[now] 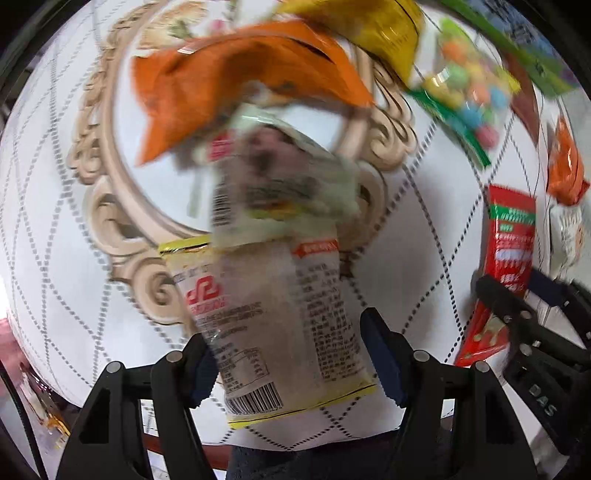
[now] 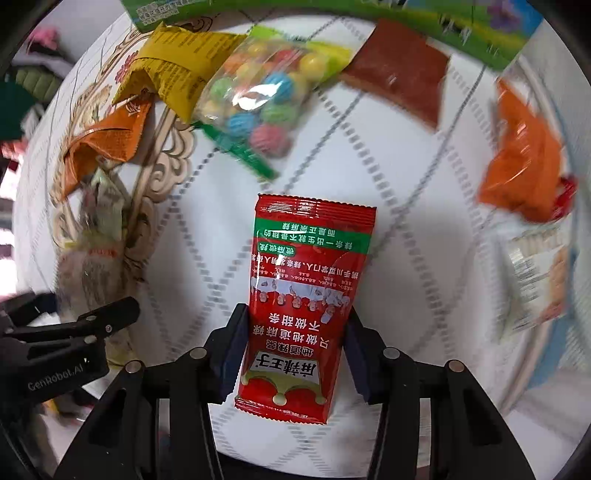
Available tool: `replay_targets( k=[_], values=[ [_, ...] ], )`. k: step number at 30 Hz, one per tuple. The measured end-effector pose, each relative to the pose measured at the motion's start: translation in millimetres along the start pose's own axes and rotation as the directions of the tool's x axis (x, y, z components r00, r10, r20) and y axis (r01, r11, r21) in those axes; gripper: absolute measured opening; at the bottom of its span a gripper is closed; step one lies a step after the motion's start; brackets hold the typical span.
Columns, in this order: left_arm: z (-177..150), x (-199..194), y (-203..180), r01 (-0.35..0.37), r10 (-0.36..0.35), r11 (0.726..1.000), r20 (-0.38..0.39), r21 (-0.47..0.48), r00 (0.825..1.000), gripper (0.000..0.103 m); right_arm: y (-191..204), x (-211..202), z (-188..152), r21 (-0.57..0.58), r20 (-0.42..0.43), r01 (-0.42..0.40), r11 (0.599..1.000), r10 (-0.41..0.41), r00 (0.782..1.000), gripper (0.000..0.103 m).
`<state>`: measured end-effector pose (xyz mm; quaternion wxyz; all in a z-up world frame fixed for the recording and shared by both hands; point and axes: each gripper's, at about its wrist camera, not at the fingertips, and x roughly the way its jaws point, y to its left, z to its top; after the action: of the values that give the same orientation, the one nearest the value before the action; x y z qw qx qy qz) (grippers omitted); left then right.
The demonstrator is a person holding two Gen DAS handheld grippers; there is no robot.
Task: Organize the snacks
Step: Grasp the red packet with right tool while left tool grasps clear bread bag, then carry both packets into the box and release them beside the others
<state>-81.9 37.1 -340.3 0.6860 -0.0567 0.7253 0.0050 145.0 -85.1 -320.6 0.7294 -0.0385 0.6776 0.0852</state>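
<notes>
My left gripper points down over the table and is shut on a beige snack packet with yellow ends, one pad against each long edge. A blurred pale green and white packet shows past its far end; whether the two touch I cannot tell. My right gripper is shut on a red snack packet with a green band, which stands up out of the fingers. In the left wrist view the right gripper holds the red packet at the right edge. The left gripper appears at the right view's left edge.
On the white cloth with dotted diamonds and a beige scroll motif lie an orange packet, a yellow packet, a clear bag of coloured balls, a brown-red packet, another orange packet and a green box.
</notes>
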Motion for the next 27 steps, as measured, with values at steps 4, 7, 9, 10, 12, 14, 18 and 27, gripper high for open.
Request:
replay_targets(
  k=[4,7,9,10,12,14,18,27],
  values=[
    [2.3,10.1,-7.5,-0.001,0.001,0.999,-0.003,-0.037,1.0,0.07,-8.3,-4.4,-1.5,-0.024,-0.015,-0.024,0.999,0.024,1.0,0.056],
    [5.7,7.8,-1.7,0.022,-0.023,0.997,-0.003,-0.071,1.0,0.068,-16.4,-4.2,-1.6,0.041,0.0,-0.05,0.998,0.05,0.999,0.062],
    [4.1,6.7,3.2,0.012,-0.012,0.997,0.003,-0.082,1.0,0.058,-19.7,-3.2,-3.7,0.083,0.016,-0.04,0.996,0.039,0.999,0.062],
    [3.1,3.7,3.4,0.008,-0.007,0.997,0.006,-0.082,1.0,0.054,-21.7,-2.4,-6.0,0.09,0.023,-0.034,0.995,0.032,0.999,0.062],
    [-2.7,-2.1,1.6,0.011,-0.01,0.997,0.011,-0.078,1.0,0.05,-17.6,0.2,-10.0,0.084,0.04,-0.013,0.996,0.009,0.999,0.056],
    [-15.8,-9.3,12.9,0.031,-0.031,0.995,0.005,-0.091,1.0,0.047,-9.2,1.9,-15.4,0.06,0.051,-0.01,0.998,0.007,0.999,0.052],
    [-30.5,-21.0,19.8,0.064,-0.063,0.991,0.014,-0.119,0.998,0.046,-17.8,-9.9,-17.7,0.063,0.054,-0.067,0.996,0.064,0.996,0.049],
    [-40.0,-97.8,21.9,0.13,-0.111,0.984,0.148,-0.123,0.983,0.046,-23.0,-66.4,-23.6,0.06,0.112,-0.231,0.971,0.224,0.968,0.049]
  ],
)
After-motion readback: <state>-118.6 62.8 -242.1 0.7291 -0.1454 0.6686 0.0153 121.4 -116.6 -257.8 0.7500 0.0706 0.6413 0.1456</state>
